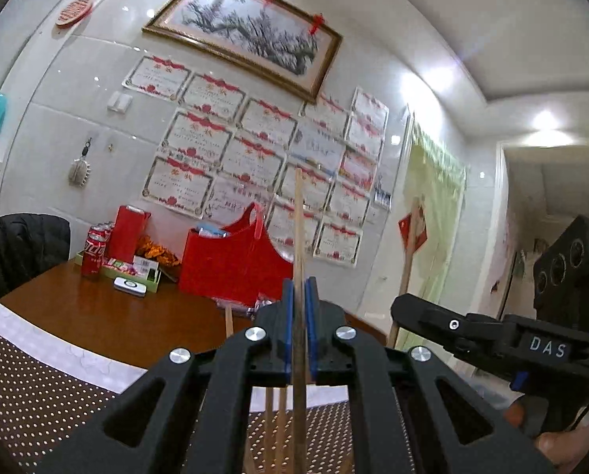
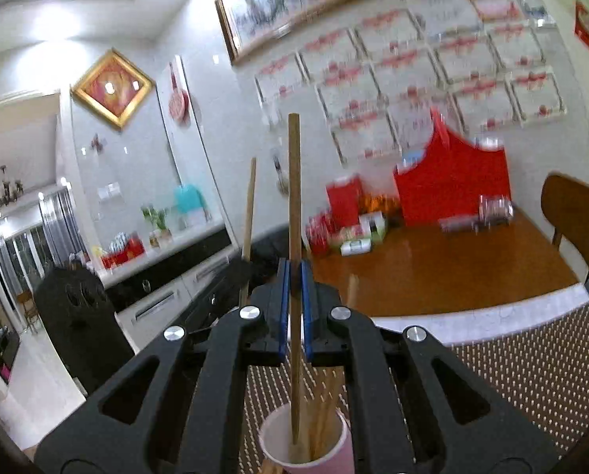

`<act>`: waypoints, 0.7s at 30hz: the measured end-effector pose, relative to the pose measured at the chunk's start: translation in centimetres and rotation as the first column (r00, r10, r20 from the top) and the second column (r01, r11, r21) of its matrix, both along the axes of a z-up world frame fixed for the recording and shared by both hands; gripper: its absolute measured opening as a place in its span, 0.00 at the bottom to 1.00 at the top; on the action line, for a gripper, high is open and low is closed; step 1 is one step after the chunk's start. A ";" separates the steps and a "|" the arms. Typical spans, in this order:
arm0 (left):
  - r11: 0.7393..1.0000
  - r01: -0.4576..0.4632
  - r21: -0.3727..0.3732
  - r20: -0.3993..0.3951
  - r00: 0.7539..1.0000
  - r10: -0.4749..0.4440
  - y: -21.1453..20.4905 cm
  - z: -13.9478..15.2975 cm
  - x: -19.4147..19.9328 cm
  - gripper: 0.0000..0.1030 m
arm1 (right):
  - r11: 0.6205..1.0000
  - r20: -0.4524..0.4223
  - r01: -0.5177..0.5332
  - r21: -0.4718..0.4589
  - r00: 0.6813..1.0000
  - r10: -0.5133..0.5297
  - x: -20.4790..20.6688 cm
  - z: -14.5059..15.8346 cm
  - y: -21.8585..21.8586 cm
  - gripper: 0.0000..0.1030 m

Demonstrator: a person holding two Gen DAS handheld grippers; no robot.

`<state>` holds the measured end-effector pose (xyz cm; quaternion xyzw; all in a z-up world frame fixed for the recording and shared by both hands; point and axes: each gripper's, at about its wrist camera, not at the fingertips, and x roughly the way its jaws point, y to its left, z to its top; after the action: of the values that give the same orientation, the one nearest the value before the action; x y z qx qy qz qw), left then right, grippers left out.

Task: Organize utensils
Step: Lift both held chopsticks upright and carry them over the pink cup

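My left gripper (image 1: 299, 288) is shut on a wooden chopstick (image 1: 298, 213) that stands upright between its blue pads. More chopsticks (image 1: 275, 422) show below it over the dotted mat. My right gripper (image 2: 294, 272) is shut on a second upright chopstick (image 2: 293, 181). That chopstick's lower end hangs in the mouth of a pink paper cup (image 2: 344, 454) that holds several chopsticks. The right gripper (image 1: 399, 308) appears at the right of the left wrist view with its stick (image 1: 405, 272). The left gripper (image 2: 245, 272) and its stick (image 2: 249, 205) show left of centre in the right wrist view.
A brown dotted placemat (image 2: 531, 375) lies on a wooden table (image 1: 109, 316) with a white edge. Red bags (image 1: 231, 264), cola cans (image 1: 94, 254) and small boxes stand at the table's far side by the wall. A dark jacket (image 1: 18, 249) and a wooden chair (image 2: 574, 213) flank the table.
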<state>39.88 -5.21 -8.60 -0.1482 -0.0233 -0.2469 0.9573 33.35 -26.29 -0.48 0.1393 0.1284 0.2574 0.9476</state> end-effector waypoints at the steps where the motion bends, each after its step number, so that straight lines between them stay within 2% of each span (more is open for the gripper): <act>1: 1.000 0.000 0.002 0.002 1.000 -0.001 -0.2 -0.1 0.2 0.06 | 1.000 -0.006 0.002 0.000 1.000 -0.002 0.3 -0.3 -0.1 0.06; 10: 1.000 -0.013 0.022 -0.013 1.000 0.013 -0.3 -0.9 1.4 0.06 | 1.000 -0.050 0.009 -0.004 0.999 -0.009 1.3 -1.6 -0.8 0.06; 21: 0.994 -0.042 0.105 -0.033 0.998 0.045 -1.4 -2.3 2.1 0.06 | 0.999 -0.083 -0.009 -0.042 0.997 0.005 1.8 -2.5 0.3 0.06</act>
<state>42.03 -6.59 -10.90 -0.1019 0.0033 -0.2243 0.9692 35.14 -26.01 -2.94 0.1293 0.1736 0.2519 0.9432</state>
